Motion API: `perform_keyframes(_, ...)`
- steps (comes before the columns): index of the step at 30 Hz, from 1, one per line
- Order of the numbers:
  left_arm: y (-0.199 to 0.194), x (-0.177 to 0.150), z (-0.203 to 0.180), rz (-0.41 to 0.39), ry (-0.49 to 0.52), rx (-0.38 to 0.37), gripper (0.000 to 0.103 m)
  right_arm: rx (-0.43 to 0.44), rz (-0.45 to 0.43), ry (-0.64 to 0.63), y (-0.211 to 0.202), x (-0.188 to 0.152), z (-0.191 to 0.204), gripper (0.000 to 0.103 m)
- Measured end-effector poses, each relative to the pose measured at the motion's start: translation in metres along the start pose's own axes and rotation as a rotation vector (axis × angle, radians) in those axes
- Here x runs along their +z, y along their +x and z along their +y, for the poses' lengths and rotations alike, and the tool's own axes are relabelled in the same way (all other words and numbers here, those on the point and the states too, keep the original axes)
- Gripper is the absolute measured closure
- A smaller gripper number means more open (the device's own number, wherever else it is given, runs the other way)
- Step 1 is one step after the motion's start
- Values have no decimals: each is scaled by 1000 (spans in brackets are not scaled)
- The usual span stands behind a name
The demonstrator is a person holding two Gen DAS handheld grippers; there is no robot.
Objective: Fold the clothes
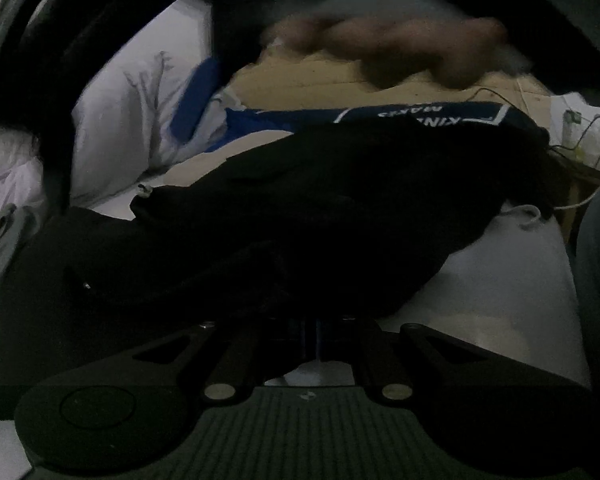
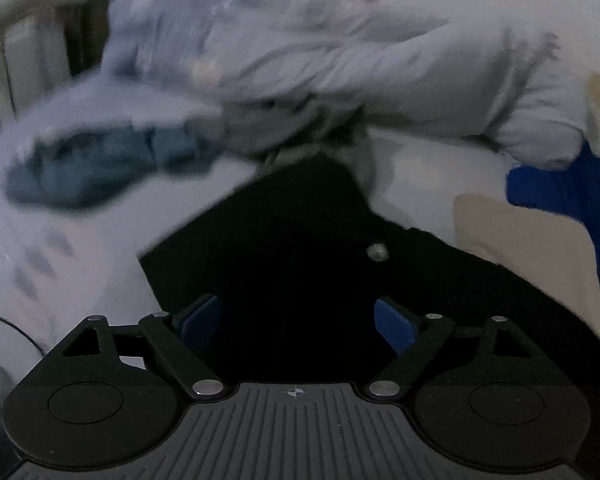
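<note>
Gripping a bunched fold of the black garment (image 1: 320, 216), the left gripper (image 1: 310, 320) has its fingers drawn tight together, the cloth swallowing the tips. The right gripper (image 2: 298, 318) stands wide apart, blue pads (image 2: 394, 326) bare, holding nothing, poised over a flat spread of the same black garment (image 2: 300, 264) near its small round button (image 2: 377, 252).

The garment lies across the middle of the bed (image 1: 500, 280), one end heaped toward the far edge, where a white cord (image 1: 528, 216) trails out.

The likeliest trouble is a one-sided lift: with only the left tongs clamped, pulling would drag the cloth into a rope rather than a clean fold. The right jaws might also close on more than one layer, or catch the sheet beneath, since black on black hides the edges in this dim light. The cord could snag too.

The surface is a soft, pale bedsheet, rumpled, giving little firm backing for a crease. Around it lie a white duvet (image 2: 380, 68), a grey-blue garment (image 2: 100, 168), a blue printed cloth (image 1: 380, 114), and tangled wires (image 1: 588, 132) at the far right corner. The room is dark and the right view is blurred.
</note>
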State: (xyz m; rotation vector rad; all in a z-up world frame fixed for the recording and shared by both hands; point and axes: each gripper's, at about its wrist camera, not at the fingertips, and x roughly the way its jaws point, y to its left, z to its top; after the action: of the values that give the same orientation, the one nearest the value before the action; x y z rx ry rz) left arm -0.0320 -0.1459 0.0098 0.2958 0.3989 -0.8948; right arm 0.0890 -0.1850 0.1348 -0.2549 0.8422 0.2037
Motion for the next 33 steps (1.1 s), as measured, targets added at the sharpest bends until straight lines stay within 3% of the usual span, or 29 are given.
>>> perform_keyframes(5, 2, -5, -3, -9, -20, 20, 95, -117, 119, -43, 39, 6, 20, 15)
perform_keyframes(8, 3, -4, -3, -8, -32, 21, 95, -113, 127, -47, 43, 1, 27, 15)
perform_keyframes(16, 4, -3, -5, -4, -30, 27, 95, -169, 100, -299, 72, -3, 64, 15)
perform_keyframes(20, 4, -2, -5, -4, -25, 26, 94, -294, 114, -330, 79, -6, 48, 18)
perform_keyframes(26, 2, -1, -7, -4, -15, 26, 93, -425, 84, -44, 37, -21, -22, 17)
perform_keyframes(33, -1, -1, -7, -2, -4, 31, 93, -371, 41, 242, 3, -43, -66, 16)
